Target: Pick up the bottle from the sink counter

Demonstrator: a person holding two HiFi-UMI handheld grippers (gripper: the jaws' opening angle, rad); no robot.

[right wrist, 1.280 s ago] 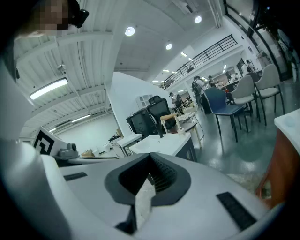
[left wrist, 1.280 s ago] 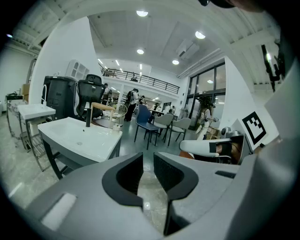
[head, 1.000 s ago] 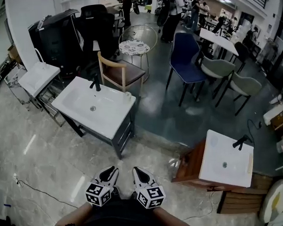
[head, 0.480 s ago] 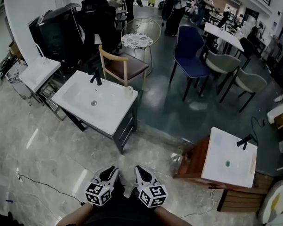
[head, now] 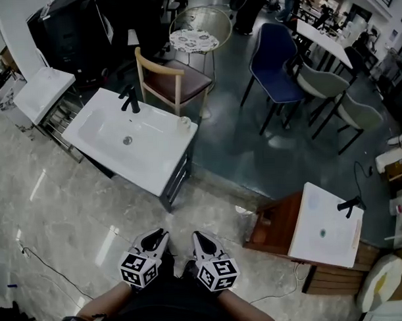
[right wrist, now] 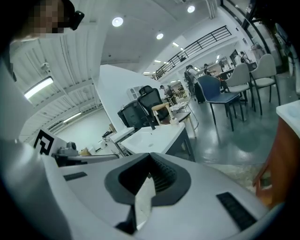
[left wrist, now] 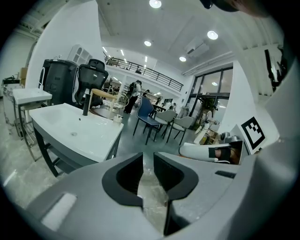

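Fingers [left wrist: 125,177] closed, empty, L gripper [left wrist: 148,160] + R gripper [right wrist: 148,169] | bottle [head: 184,122]: small, whitish, on sink counter [head: 155,161] corner

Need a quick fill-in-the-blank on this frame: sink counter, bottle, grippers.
1. The faucet on the sink counter is ___ in colour.
2. The small bottle stands at the counter corner nearest the chair whose frame is made of ___.
3. The fingers of the left gripper and of the right gripper are closed on ___.

Missing words: black; wood; nothing
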